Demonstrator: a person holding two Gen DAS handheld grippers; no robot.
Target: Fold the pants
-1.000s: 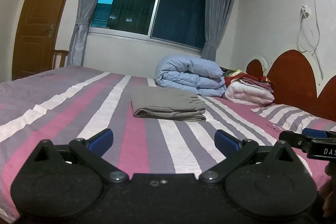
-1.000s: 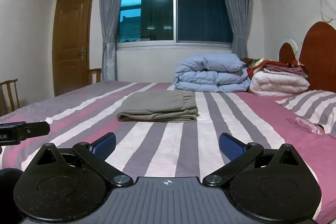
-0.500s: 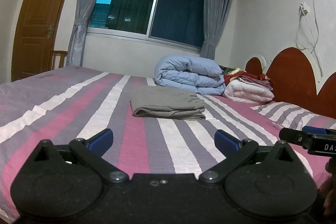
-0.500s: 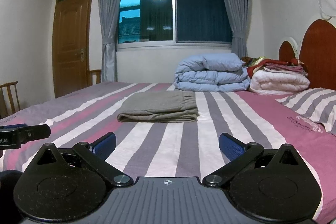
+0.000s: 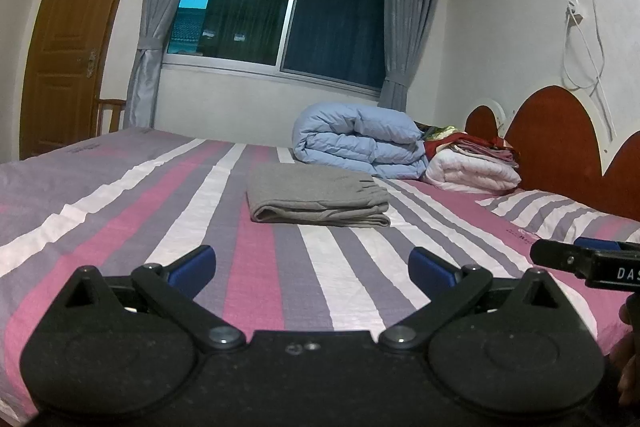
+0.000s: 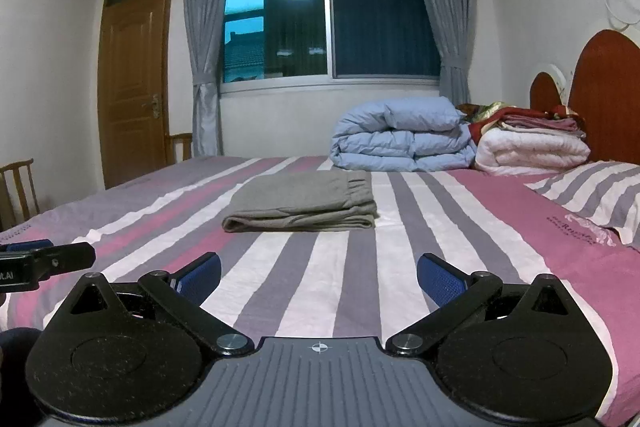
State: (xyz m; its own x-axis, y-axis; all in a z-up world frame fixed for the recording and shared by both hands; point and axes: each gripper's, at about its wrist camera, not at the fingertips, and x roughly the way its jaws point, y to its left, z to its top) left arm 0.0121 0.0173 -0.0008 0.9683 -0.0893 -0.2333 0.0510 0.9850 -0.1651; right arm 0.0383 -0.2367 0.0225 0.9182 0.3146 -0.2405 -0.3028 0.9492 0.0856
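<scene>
The grey pants (image 5: 318, 201) are seen lying folded into a compact stack on the striped bed (image 5: 120, 211), in the middle of the left wrist frame and just left of centre in the right wrist frame (image 6: 302, 205). The waistband is turned toward the right of the stack, and the folded edge faces the cameras. The folding is judged to be finished or very nearly so; the step in hand appears to be the pulling back from the completed stack.

The left tool (image 5: 312, 263) is held low at the bottom of its frame with its blue pads spread wide, and nothing is pinched between them. The right tool (image 6: 319, 269) is likewise spread and empty. Both are kept well apart from the pants, above bare bedspread.

If anything were still called for, it would be only a light smoothing of the top layer, for which a tool would have to be brought forward to the stack; otherwise the tools can simply be set down.

No containers are visible. A folded blue duvet (image 5: 358, 143) and a pile of bedding (image 5: 472, 167) are stacked behind the pants, toward the headboard (image 5: 556, 143) at the right.
</scene>
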